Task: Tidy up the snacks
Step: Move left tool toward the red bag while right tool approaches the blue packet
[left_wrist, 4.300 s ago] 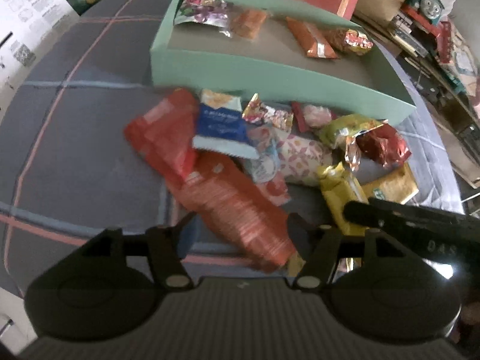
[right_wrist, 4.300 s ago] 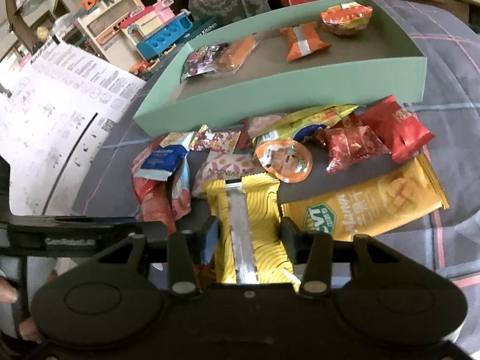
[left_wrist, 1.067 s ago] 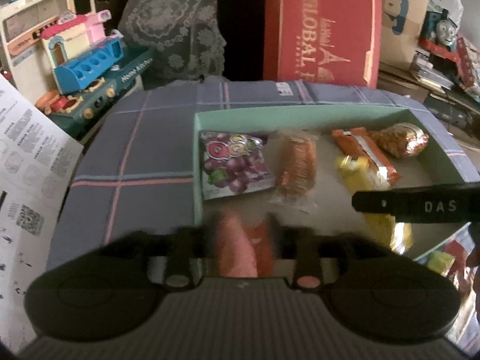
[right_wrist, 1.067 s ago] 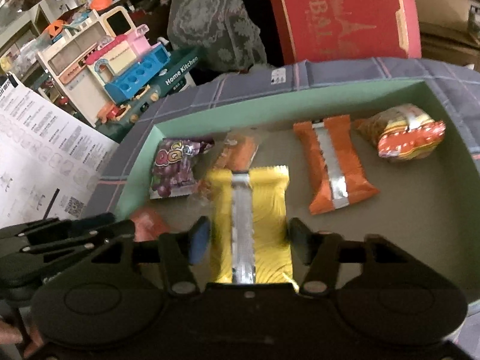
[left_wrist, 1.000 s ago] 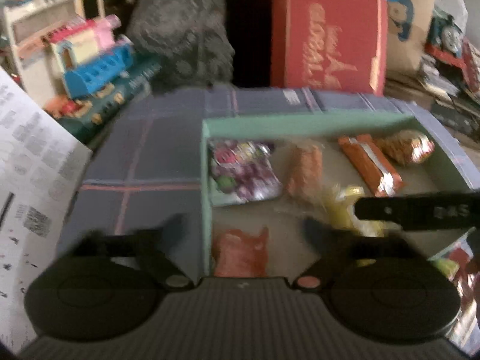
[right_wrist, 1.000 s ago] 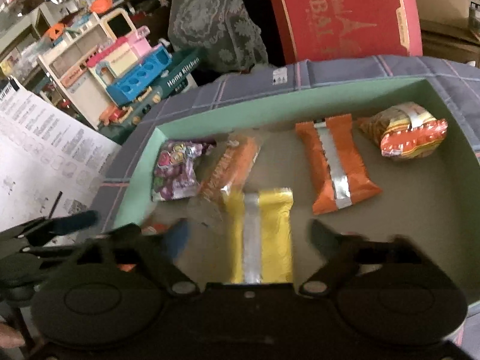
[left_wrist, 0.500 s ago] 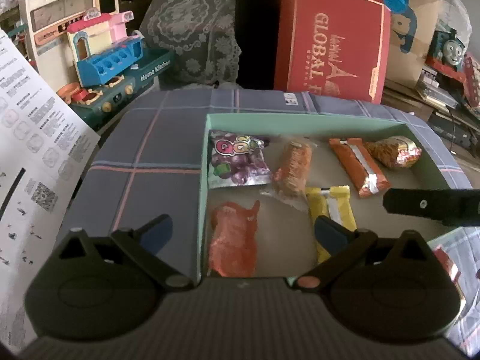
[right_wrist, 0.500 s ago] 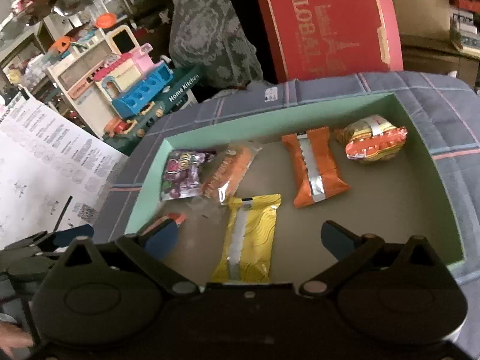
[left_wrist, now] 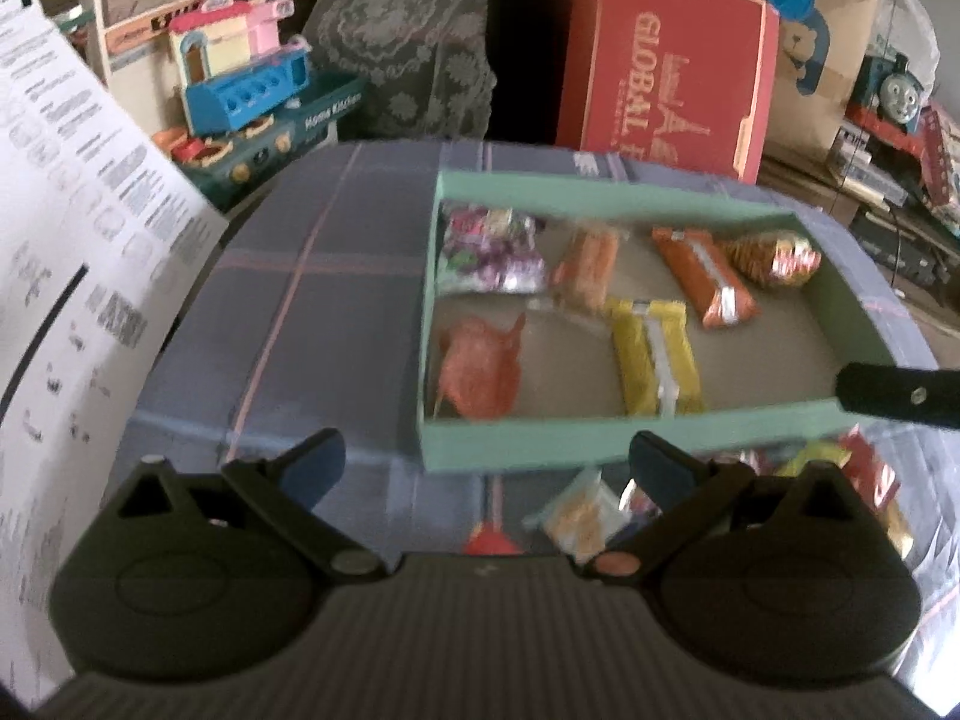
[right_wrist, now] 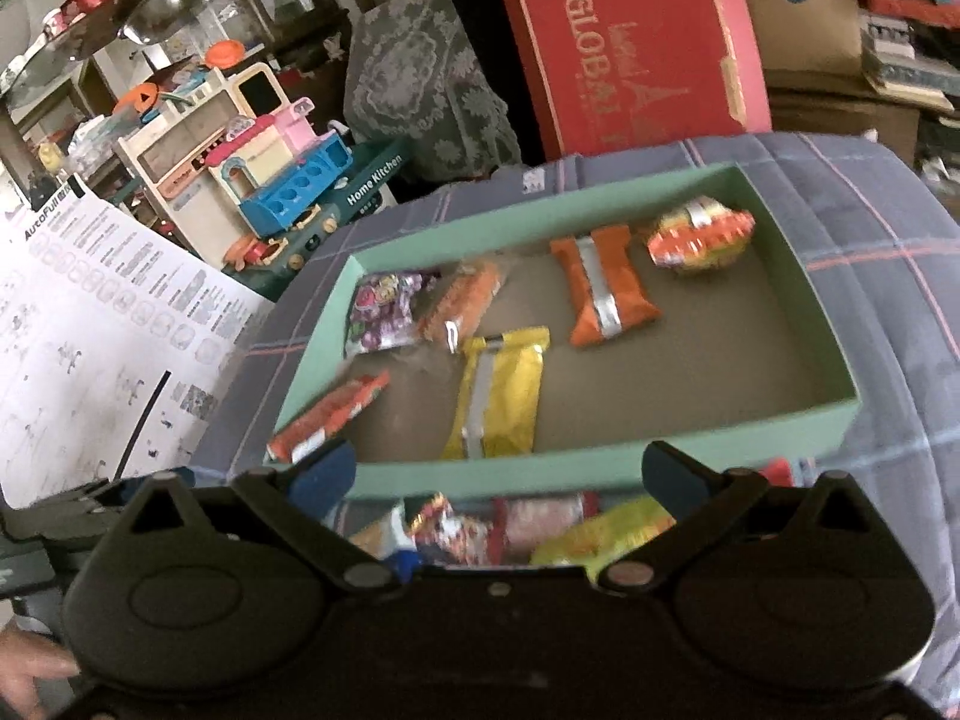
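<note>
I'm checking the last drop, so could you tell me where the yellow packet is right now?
In both wrist views the yellow packet lies flat inside the green box, against its near wall, between the red packet and the orange packet.

A grey-blue plaid cloth (right_wrist: 870, 228) covers the table, bearing a green tray (right_wrist: 600, 468) towards its far edge and loose snack packets (right_wrist: 540, 525) just nearer.

"GLOBAL" on red box (right_wrist: 636, 42); "Home Kitchen" on toy set (right_wrist: 375, 174).
</note>
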A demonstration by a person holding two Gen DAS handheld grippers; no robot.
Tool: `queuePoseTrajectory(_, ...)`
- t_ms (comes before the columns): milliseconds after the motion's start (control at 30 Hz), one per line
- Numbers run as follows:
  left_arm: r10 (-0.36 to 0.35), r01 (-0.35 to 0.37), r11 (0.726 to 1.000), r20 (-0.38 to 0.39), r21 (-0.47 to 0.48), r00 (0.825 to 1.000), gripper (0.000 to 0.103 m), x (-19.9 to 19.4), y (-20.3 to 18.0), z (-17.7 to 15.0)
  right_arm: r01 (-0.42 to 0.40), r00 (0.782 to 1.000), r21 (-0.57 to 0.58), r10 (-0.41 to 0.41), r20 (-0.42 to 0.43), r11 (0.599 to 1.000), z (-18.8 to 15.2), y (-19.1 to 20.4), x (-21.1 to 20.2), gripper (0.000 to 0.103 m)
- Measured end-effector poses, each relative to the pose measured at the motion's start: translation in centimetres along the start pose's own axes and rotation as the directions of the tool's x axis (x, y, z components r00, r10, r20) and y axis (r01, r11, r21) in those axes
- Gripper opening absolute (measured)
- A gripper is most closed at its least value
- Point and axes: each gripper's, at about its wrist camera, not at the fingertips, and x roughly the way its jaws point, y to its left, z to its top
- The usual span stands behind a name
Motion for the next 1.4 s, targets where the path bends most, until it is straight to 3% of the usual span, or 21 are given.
queuePoseTrajectory(367,0.029,-0.018,0.993,-0.096,0.118,0.995,0.103,1.3,0.9,-6.0,0.023,0.997,0.033,-0.02,-0.078,0.999,-4.2,-1.7,-0.4,0.103)
queuePoseTrajectory(867,-0.027,0.057,0.976,-0.143,0.21,0.989,0.103,3.3,0.5,-7.8,0.015,0.991,-0.059,-0.022,-0.134,0.998,-5.0,1.5,1.8,0.102)
queuePoseTrajectory(1033,-0.048,0.075,0.98,-0.143,0.185,0.989,0.102,4.4,1.1,-7.9,0.011,0.986,-0.108,-0.028,-0.162,0.994,-4.9,3.2,3.2,0.087)
queuePoseTrajectory(1067,-0.055,0.078,0.981,-0.132,0.18,0.99,0.095,4.3,1.4,-7.9,0.008,0.986,-0.123,-0.028,-0.165,0.992,-4.9,3.7,3.4,0.083)
queuePoseTrajectory(1100,-0.057,0.077,0.981,-0.112,0.18,0.992,0.079,4.1,1.6,-7.9,0.005,0.985,-0.139,-0.029,-0.168,0.99,-4.9,4.2,3.7,0.08)
queuePoseTrajectory(1167,-0.062,0.076,0.981,-0.084,0.18,0.995,0.069,3.6,1.9,-7.9,-0.003,0.983,-0.16,-0.026,-0.182,0.987,-4.9,5.1,4.3,0.07)
queuePoseTrajectory(1400,-0.083,0.086,0.995,-0.066,0.048,0.994,0.067,2.8,5.3,-8.1,-0.032,0.975,-0.271,-0.03,-0.22,0.962,-5.4,8.7,7.1,0.053)
